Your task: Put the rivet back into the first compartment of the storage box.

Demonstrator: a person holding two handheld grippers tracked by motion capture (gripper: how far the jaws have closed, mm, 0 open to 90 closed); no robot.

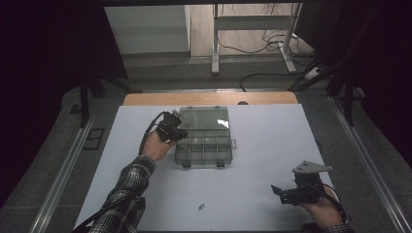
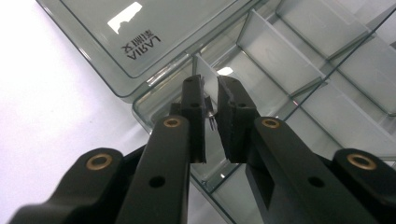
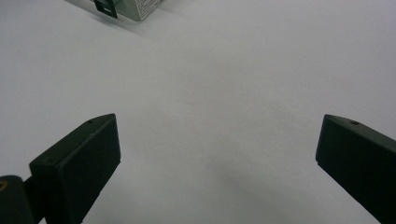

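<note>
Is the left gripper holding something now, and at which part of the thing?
Yes. The left gripper, above the clear grey plastic compartment box, pinches a tiny metal part between its fingers; the part is too small to tell where it is gripped.

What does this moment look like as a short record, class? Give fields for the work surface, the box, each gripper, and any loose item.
Surface: white table top
Box: clear compartment box, lid open, dividers inside
Left gripper: over a corner compartment of the box, jaws nearly together on a small screw
Right gripper: jaws wide apart over bare table, nothing between them
Loose item: small dark piece on the table, near the front edge; too small to identify
</note>
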